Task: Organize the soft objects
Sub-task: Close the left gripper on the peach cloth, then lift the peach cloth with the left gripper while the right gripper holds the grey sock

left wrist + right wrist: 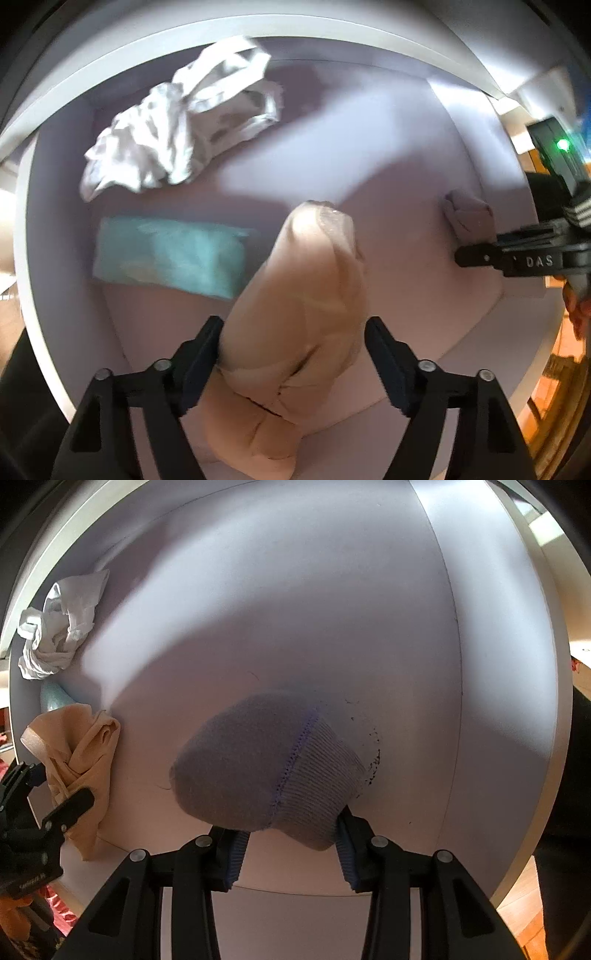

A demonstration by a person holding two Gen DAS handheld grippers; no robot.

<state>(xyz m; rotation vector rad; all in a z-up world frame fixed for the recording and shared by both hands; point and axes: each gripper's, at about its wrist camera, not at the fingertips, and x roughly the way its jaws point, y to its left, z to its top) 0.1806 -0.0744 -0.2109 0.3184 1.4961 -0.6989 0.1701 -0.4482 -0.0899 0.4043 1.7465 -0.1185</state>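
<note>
The left gripper (293,347) points steeply down into a white drawer (48,332), its two black fingers (201,354) standing apart on either side of a beige garment (306,295); one pad lies against the cloth's edge while the other stands clear of it, so the jaws are spread and not clamping. The beige garment lies in a long rumpled heap on the drawer's pale floor, running from between the fingers away toward the middle. Just beside it, on the side toward the drawer's wall, lies a flat folded teal cloth (170,254), and beyond that, near the far corner, a crumpled white garment (181,122). The right gripper (291,849) also points steeply down, and its blue-ribbed pads (236,860) are closed on the ribbed cuff of a rolled lavender sock (258,760), whose rounded body rests on the drawer floor ahead of the fingers. In the left wrist view the same sock (469,214) shows small near the drawer's opposite side, just past the tip of the right gripper, well apart from the beige garment. In the right wrist view some dark specks (373,753) mark the floor next to the sock, and the left gripper's tip lies over the beige garment at the edge
</note>
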